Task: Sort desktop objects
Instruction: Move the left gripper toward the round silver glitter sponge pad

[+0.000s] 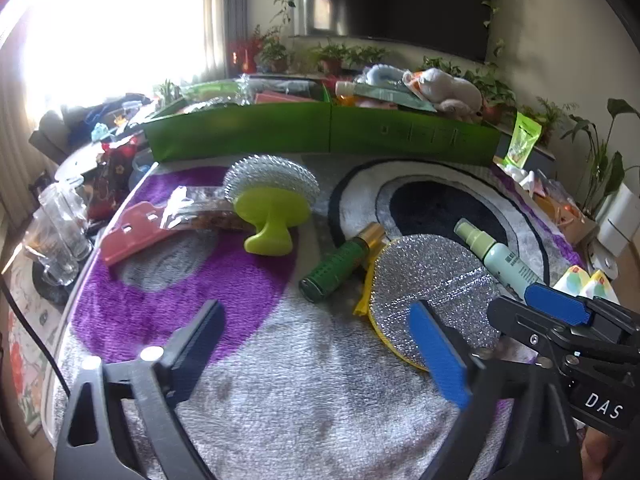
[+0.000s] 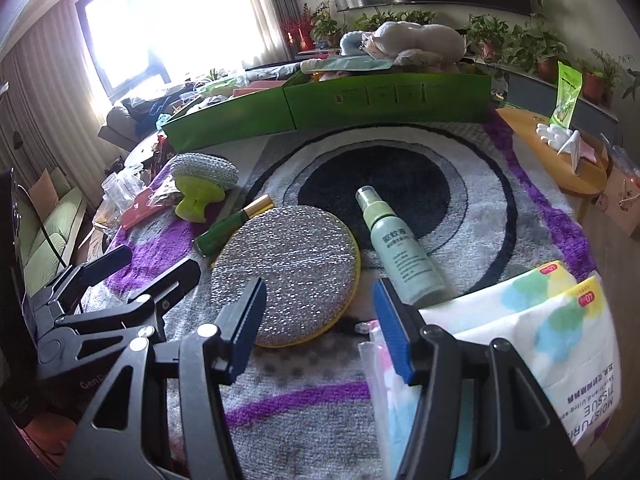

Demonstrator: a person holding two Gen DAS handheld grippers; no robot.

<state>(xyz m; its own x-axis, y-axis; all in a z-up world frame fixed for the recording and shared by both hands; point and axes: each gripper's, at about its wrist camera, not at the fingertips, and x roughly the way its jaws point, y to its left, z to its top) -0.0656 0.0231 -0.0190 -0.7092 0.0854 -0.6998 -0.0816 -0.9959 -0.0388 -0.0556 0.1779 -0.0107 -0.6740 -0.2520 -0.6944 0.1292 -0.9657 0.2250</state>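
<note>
On the left, the left gripper (image 1: 316, 344) hangs over bare rug, jaws apart and empty. The dark green bottle (image 1: 340, 266) lies just ahead of it, its long axis running up and to the right. The silver scouring pad (image 2: 286, 272) sits between both tools. The right gripper (image 2: 320, 328), jaws also apart and empty, is nearest the pale spray bottle (image 2: 396, 248).

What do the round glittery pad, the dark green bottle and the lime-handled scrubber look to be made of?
Pad: seemingly metallic-thread mesh over sponge; it glitters, with a yellow edge showing.
Green bottle: probably glass or hard plastic; its ribbed body is glossy, its cap a shiny gold.
Scrubber: the head looks like silvery wire or foil mesh, the lime handle like smooth matte plastic or silicone.
</note>
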